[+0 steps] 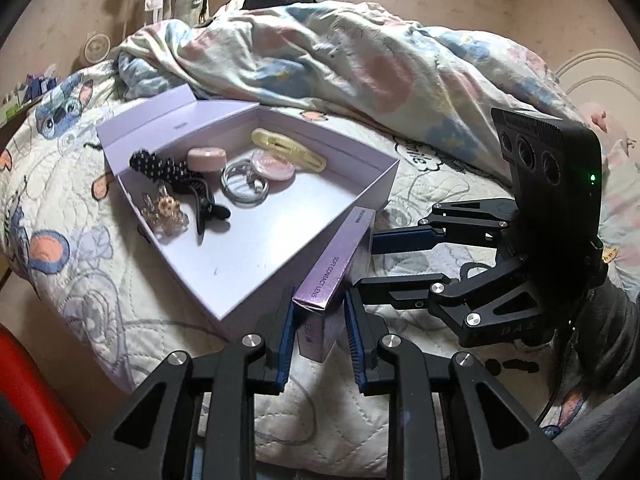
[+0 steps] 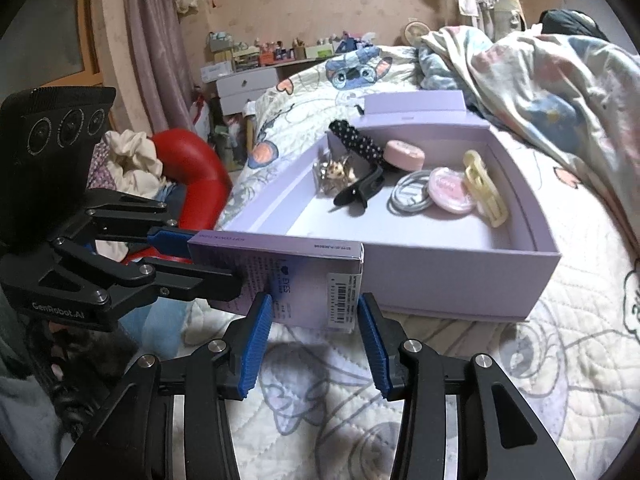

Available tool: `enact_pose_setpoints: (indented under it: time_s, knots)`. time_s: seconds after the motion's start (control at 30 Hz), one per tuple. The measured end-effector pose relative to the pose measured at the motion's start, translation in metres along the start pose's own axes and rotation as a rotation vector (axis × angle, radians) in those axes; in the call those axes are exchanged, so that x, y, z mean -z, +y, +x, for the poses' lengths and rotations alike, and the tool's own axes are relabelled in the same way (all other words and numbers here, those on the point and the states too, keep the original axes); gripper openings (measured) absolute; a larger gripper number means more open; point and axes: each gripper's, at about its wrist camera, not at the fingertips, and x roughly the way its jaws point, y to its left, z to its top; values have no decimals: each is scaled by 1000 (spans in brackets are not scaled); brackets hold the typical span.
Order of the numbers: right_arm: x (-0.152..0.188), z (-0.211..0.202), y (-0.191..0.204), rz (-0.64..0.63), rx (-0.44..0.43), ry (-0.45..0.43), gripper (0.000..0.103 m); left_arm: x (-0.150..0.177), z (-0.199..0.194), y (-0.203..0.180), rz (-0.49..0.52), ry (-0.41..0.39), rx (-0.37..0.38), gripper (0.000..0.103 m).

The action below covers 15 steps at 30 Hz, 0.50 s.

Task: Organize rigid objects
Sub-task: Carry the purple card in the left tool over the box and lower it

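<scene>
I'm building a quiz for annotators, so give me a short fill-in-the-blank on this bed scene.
1. The printed words on the contact lens box read SOFT CONTACT ____.
2. The lens box stands ____ the lavender tray, not in it.
3. The long hair clip in the tray is ____ in colour.
4. Both the left gripper and the right gripper have their jaws around the ____.

Missing words: LENS; outside; yellow; lens box

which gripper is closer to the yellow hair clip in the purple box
Right, as far as I can tell. The right gripper faces the box's near wall with the yellow hair clip just beyond; the left gripper sits off the box's corner.
</scene>
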Motion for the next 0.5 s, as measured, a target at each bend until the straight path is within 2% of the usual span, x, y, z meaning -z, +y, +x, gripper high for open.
enact_pose_setpoints:
  time_s: [0.5]
  knots:
    - [-27, -30, 12, -71, 92, -62, 44, -28, -24, -11, 92, -56, -11, 23]
